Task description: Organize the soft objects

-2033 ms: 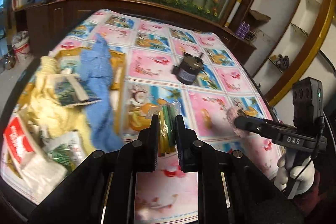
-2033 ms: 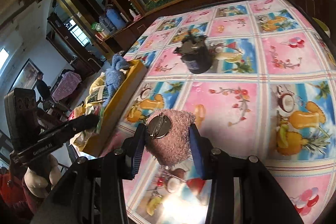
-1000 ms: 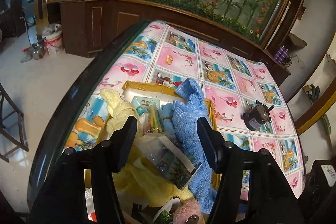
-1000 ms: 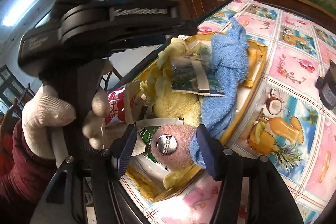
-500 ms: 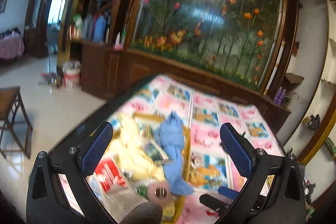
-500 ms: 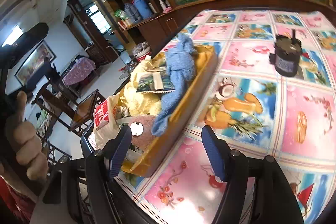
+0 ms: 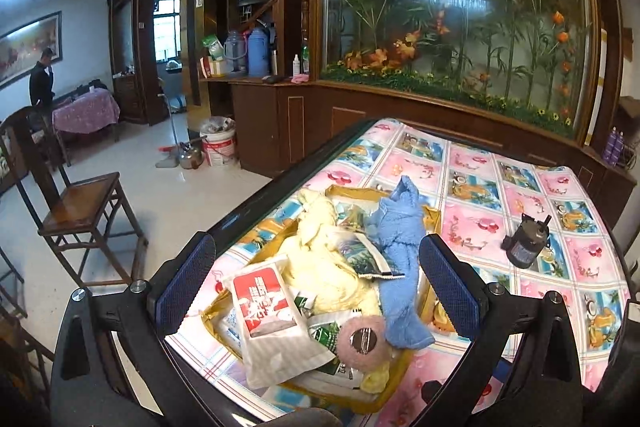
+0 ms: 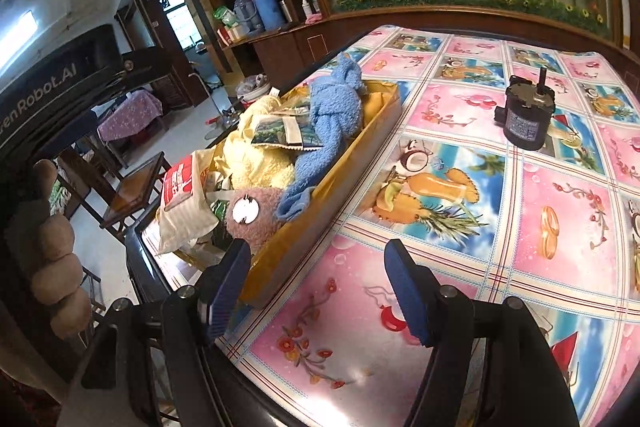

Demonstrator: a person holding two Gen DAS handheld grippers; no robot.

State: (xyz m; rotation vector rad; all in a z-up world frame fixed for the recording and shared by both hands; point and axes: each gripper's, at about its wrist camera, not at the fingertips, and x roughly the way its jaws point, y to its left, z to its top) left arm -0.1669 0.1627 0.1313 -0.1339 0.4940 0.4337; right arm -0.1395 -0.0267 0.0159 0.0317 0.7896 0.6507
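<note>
I hold both grippers wide open and empty above the tabletop [image 8: 460, 267]. The yellow tray [image 8: 352, 163] gathers the soft things so they sit in one place: the pink fuzzy pad [image 8: 256, 215] lies at its near end, touching the blue towel [image 8: 332, 123], with the yellow cloth [image 8: 256, 155] and packets beside it. My right gripper [image 8: 316, 291] hovers just beside the tray's near corner; my left gripper [image 7: 316, 283] hangs over the pile. The black motor [image 8: 526, 119] stands well apart; hard, I judge, so it stays out.

Yellow tray [image 8: 328, 203] heaped to its rim (blue towel [image 8: 332, 123] uppermost), bare tablecloth [image 8: 500, 227] alongside, small black motor [image 8: 526, 117] standing on it, well apart.
</note>
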